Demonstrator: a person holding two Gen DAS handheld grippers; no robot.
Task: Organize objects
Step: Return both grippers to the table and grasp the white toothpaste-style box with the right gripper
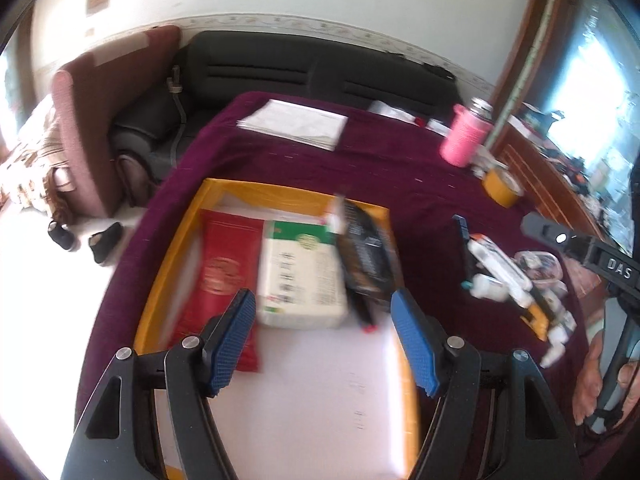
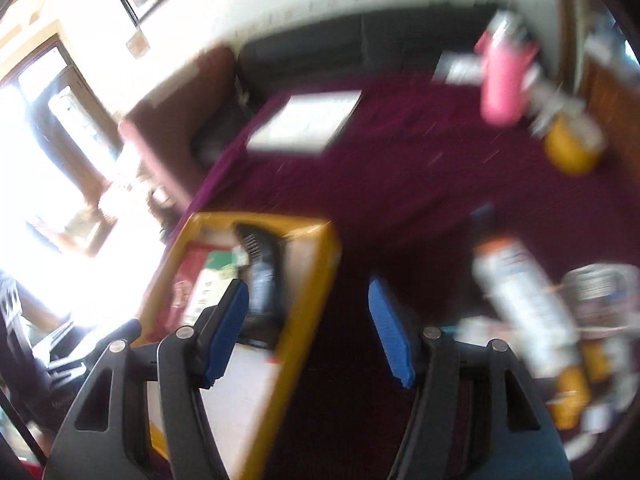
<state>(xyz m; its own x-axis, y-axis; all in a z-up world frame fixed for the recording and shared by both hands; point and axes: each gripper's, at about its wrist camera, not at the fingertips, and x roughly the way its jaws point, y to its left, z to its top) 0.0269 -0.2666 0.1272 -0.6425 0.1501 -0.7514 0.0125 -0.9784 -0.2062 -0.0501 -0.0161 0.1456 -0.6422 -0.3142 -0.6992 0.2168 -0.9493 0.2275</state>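
A yellow-rimmed tray with a white floor lies on the maroon tablecloth. In it lie a red packet, a white and green box and a black packet. My left gripper is open and empty above the tray's near half. My right gripper is open and empty above the tray's right rim; this view is blurred. A heap of small items lies right of the tray, with a white tube in it.
A pink bottle and a yellow tape roll stand at the far right of the table. A white paper stack lies at the far edge. A dark sofa is behind. The other gripper's body shows at right.
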